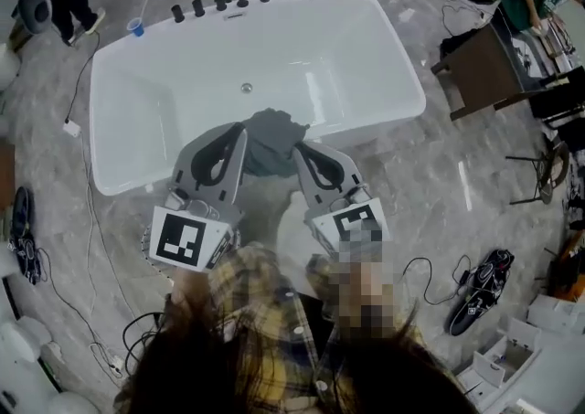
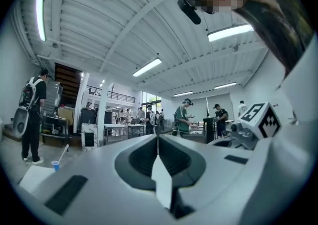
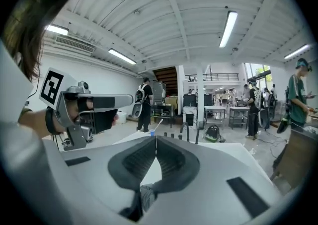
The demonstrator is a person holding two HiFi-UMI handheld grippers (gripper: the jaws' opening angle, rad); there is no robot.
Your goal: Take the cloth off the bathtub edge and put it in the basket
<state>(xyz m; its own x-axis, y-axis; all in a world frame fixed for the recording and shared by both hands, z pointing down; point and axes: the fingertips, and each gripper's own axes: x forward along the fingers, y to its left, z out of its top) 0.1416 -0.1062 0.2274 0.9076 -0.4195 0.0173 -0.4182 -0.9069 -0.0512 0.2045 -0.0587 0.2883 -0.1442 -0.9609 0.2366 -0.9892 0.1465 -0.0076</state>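
Head view: the cloth (image 1: 271, 140), dark grey, lies bunched on the near bathtub edge (image 1: 366, 135), between the left gripper (image 1: 243, 131) and the right gripper (image 1: 298, 151). Both pairs of jaws are pressed together, with nothing seen between the tips. To lift well, spread one pair, straddle a raised fold, close fully, then raise it clear of the rim before carrying. In the right gripper view, grey fabric shows behind the closed tips; whether it is caught is unclear. No basket appears in any view.
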